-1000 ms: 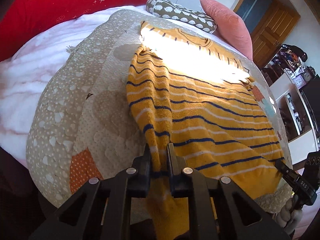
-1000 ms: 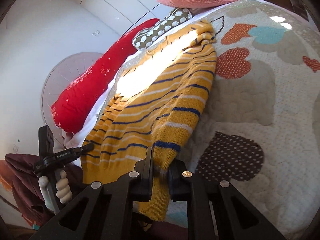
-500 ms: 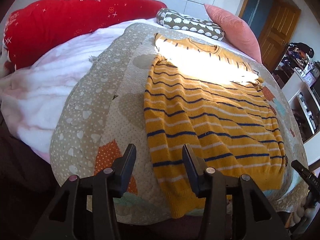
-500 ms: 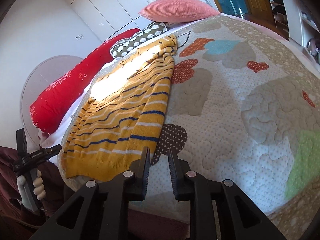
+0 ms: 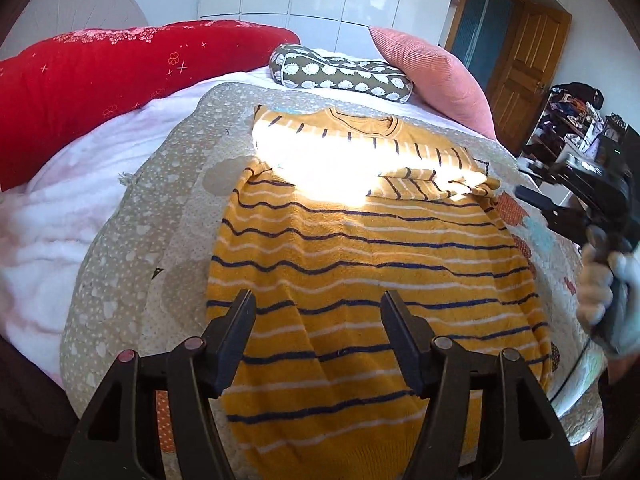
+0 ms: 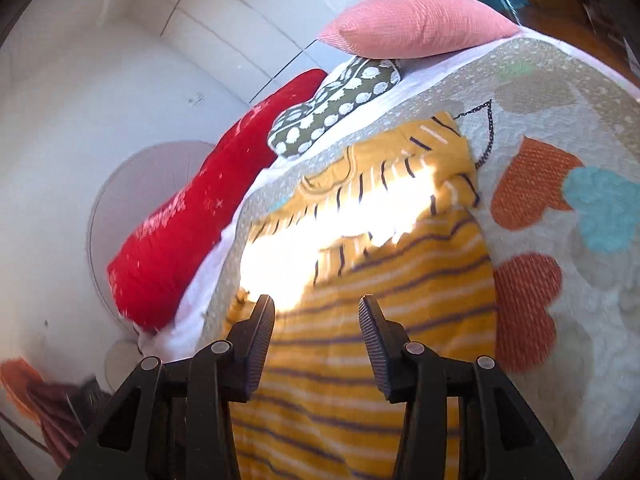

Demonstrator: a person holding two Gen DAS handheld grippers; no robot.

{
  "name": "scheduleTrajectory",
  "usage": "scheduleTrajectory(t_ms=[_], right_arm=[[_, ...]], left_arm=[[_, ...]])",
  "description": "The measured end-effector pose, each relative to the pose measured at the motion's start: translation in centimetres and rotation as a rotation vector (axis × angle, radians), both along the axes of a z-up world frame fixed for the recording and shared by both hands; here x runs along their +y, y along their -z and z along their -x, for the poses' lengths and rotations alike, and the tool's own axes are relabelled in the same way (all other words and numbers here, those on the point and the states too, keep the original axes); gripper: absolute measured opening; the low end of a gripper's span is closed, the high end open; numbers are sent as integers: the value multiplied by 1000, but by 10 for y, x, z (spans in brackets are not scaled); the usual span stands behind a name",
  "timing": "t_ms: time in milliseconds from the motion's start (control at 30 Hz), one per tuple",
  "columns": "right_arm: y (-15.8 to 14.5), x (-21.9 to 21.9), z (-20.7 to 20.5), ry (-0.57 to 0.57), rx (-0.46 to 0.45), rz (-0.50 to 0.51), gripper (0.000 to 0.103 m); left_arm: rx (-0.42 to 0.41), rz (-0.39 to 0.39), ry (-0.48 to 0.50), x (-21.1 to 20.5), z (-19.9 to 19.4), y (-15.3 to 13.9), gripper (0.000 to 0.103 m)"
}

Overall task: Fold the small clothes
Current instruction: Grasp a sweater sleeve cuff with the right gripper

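Both grippers have let go of the sleeves they pinched a second ago: the left gripper [image 5: 318, 304] and right gripper [image 6: 316, 312] now hang with jaws spread wide and nothing between them. Beneath them the mustard-yellow knitted sweater with navy and white stripes [image 5: 360, 248] lies flat on the grey quilted bedspread with coloured hearts [image 5: 132, 248], both sleeves folded across its chest, collar toward the pink ribbed pillow [image 5: 432, 68].

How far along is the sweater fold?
Done: the yellow striped sweater lies flat on the quilt, both sleeves folded across its chest. In hand: nothing; the left claw and right claw are both open above it. Left: folding the body up from the hem.
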State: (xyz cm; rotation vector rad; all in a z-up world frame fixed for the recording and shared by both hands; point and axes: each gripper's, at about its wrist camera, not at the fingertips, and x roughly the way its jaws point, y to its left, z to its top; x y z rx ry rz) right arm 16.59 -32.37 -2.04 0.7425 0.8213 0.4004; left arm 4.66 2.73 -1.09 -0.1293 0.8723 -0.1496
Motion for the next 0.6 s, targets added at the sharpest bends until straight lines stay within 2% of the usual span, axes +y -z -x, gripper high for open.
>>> scheduleTrajectory(t_ms=[100,167,233,267,333,367,400,500,600], right_arm=[[19,-1,-61,65,126,0,48],[30,-2,-85,146,233,77,48],[38,-3,-99,193,263,80,48],[39,-1,-105,222,283,120,48],[40,3,-115,220,260,144,42],[35,8,-118,212,238,180,12],[27,17,-119,209,208,221,6],[-4,57,-114,119,84,278,6],[-34,125,-103,-61,-19,268,6]], left_arm=[[12,-13,-14,5,-5,7,64],[9,-33,-19,15,-8,10,64],[-6,-42,-28,28,-7,10,64],[-14,-42,-34,34,-6,11,64],[-24,-41,-53,44,-5,11,64],[-30,-34,-62,50,-4,10,64],[-36,-26,-71,55,-3,9,64],[-47,-6,-107,71,3,8,64],[-55,4,-148,87,10,5,64]])
